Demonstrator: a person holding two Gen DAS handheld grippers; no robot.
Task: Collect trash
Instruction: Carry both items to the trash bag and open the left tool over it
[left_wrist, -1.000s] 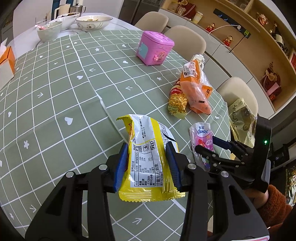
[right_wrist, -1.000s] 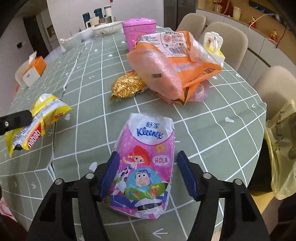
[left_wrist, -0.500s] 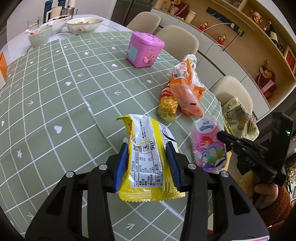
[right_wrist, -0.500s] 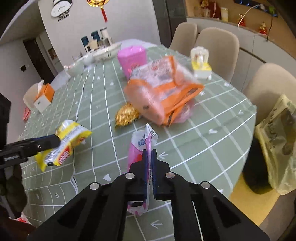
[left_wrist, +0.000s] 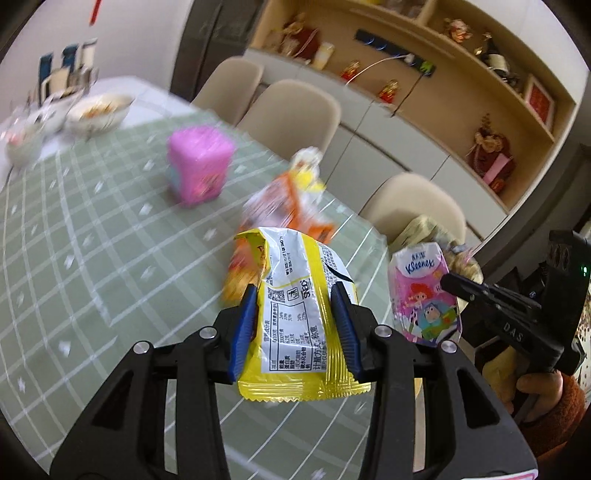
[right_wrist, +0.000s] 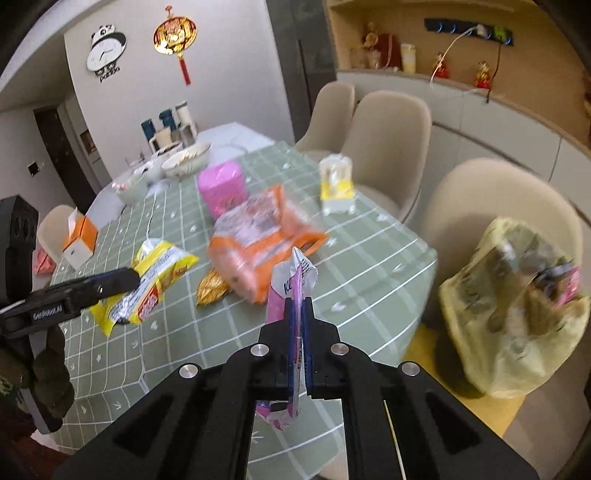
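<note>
The left tool (left_wrist: 297, 328) is clamped on one yellow snack wrapper (left_wrist: 299, 325), which stands upright between its blue pads (left_wrist: 243, 332) and sticks out above and below them, lifted off the counter (left_wrist: 92, 258). The right tool (right_wrist: 298, 339) is pinched nearly together on one pink Kleenex tissue pack (right_wrist: 291, 291), held edge-on between its fingers with the crumpled top rising past the tips. In the left wrist view that pack (left_wrist: 424, 295) hangs just beside the wrapper, past the counter's edge.

Lying on the counter are one orange plastic bag (right_wrist: 262, 240) and one gold foil wrapper (right_wrist: 212, 288), touching each other. Behind them stands one pink box (right_wrist: 223, 190). One yellowish trash bag (right_wrist: 513, 317) with rubbish inside sits off the counter, in front of a beige chair (right_wrist: 491, 199). Three beige chairs show along that side.
</note>
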